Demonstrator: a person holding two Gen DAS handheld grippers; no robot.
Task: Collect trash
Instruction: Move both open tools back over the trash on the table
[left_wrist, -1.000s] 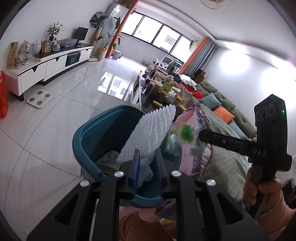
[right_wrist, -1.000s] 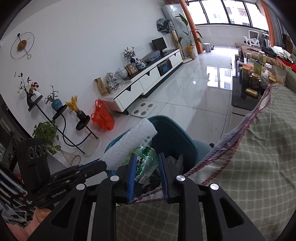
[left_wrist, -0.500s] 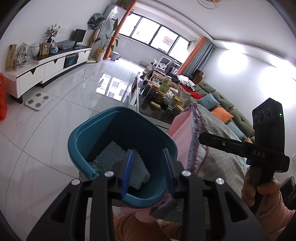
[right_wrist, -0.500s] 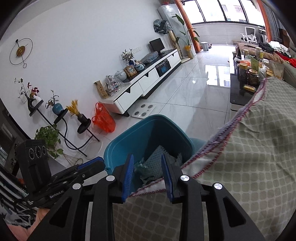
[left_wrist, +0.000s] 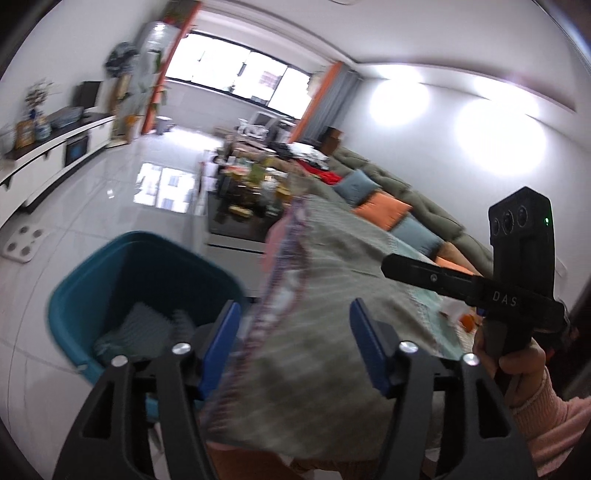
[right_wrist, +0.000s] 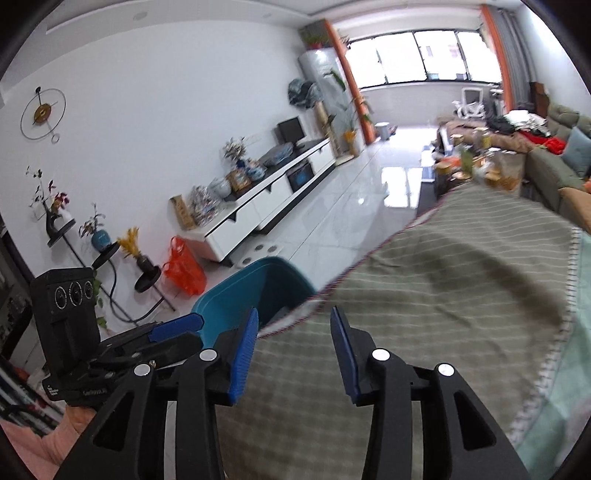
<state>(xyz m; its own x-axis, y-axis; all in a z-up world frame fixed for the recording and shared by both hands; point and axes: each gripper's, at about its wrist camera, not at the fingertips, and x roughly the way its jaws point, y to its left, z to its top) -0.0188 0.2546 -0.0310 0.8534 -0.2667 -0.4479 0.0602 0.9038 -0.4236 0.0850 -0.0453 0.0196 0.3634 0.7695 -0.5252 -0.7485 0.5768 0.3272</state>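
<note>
A teal trash bin (left_wrist: 140, 273) stands on the floor beside the cloth-covered table; it also shows in the right wrist view (right_wrist: 255, 291). White foam netting (left_wrist: 144, 325) and other trash lie inside it. My left gripper (left_wrist: 293, 343) is open and empty, above the table's edge to the right of the bin. My right gripper (right_wrist: 293, 349) is open and empty, above the green checked tablecloth (right_wrist: 461, 295) near its fringed edge. Each gripper shows in the other's view, the right one (left_wrist: 424, 273) and the left one (right_wrist: 173, 332).
A dark coffee table (left_wrist: 240, 218) with jars stands beyond the bin. A green sofa with cushions (left_wrist: 384, 206) runs along the right wall. A white TV cabinet (right_wrist: 266, 206), an orange bag (right_wrist: 184, 267) and a white scale (left_wrist: 24, 240) are to the left on glossy tile floor.
Both grippers let go of their trash, which dropped into the bin, and opened wide. Both have swung right, from over the bin to over the tablecloth.
</note>
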